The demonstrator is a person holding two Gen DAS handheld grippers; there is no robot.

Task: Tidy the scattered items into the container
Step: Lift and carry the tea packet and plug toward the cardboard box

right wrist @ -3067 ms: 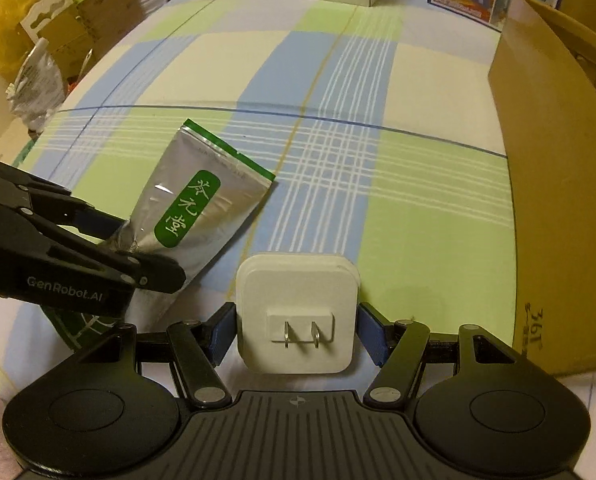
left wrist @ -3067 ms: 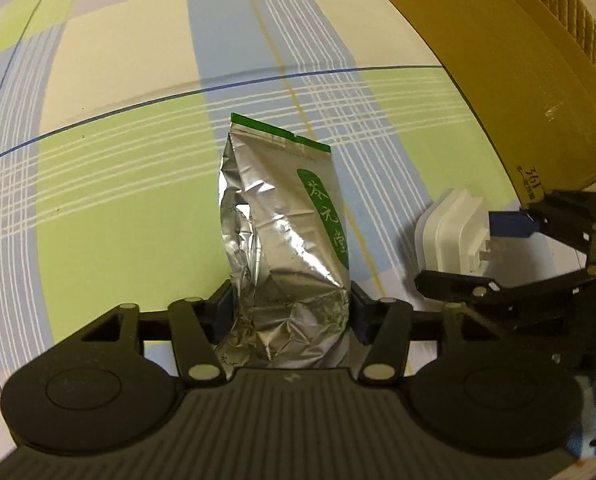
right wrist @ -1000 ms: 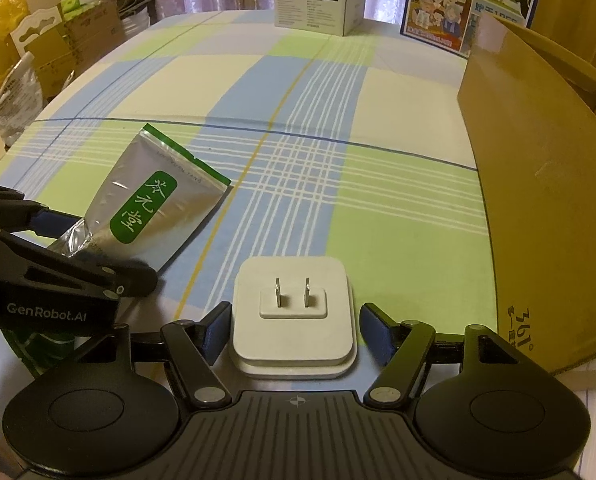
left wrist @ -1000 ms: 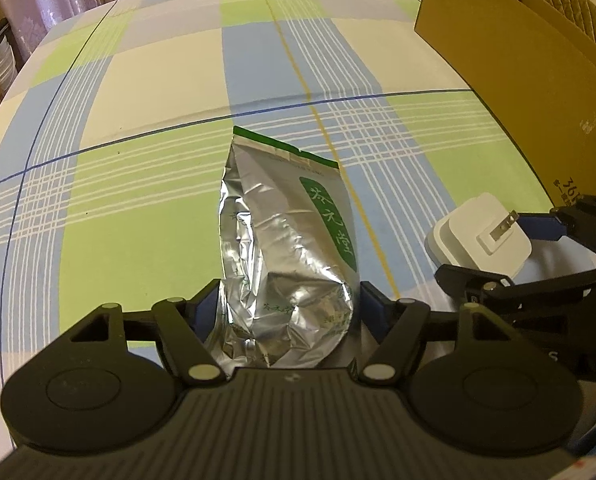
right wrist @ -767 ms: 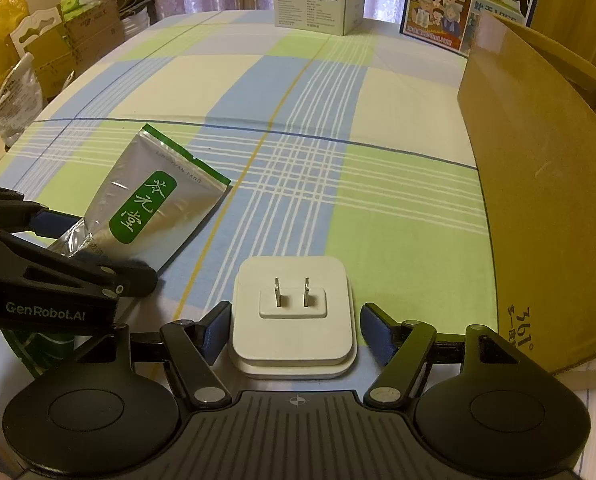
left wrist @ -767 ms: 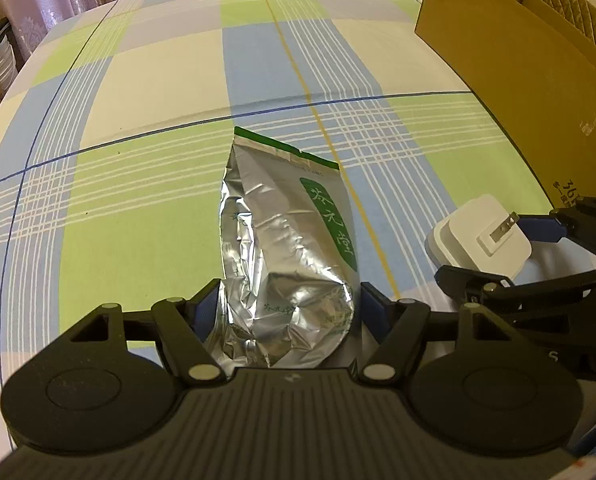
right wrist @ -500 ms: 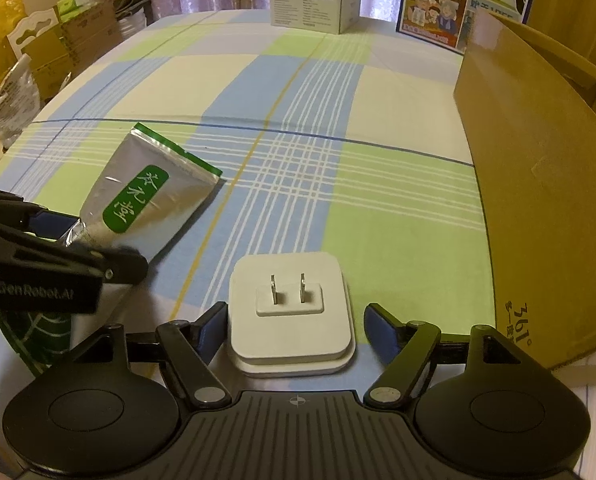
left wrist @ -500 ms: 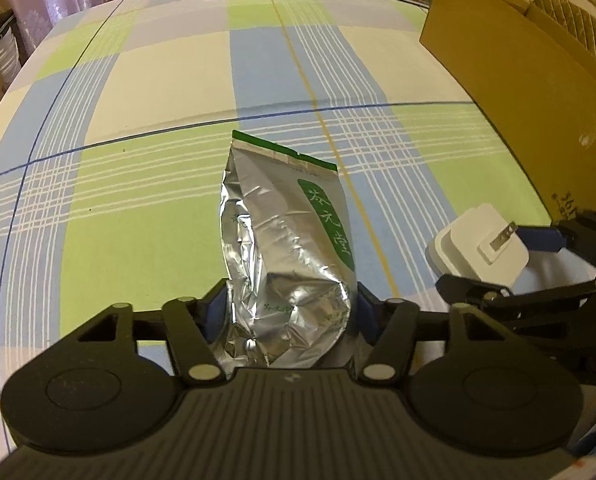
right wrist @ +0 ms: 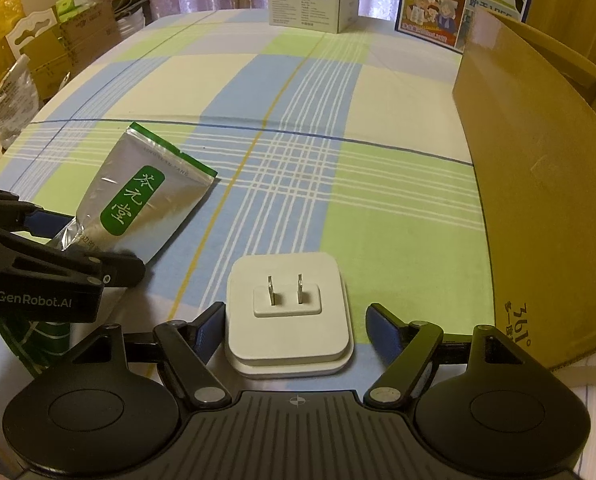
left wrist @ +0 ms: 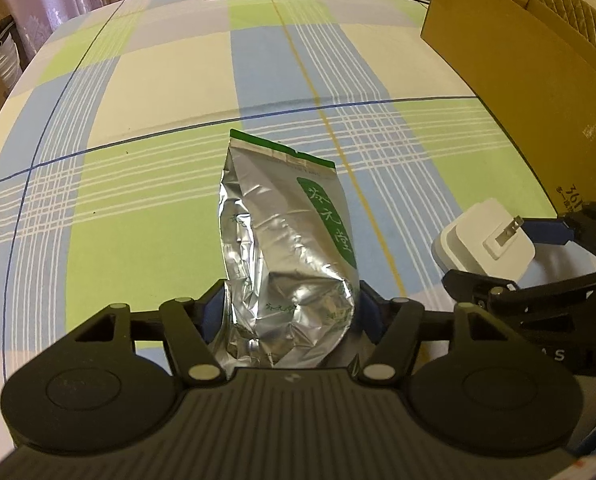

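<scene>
Dim warm indoor light, sharp focus, strong fisheye bending at edges, glare on the foil pouch.

The pouch is crinkled, glossy metallic foil with a matt green label. The charger is smooth white plastic with two bare metal prongs. The tabletop carries a matt checked cloth; the box is plain brown cardboard.
</scene>
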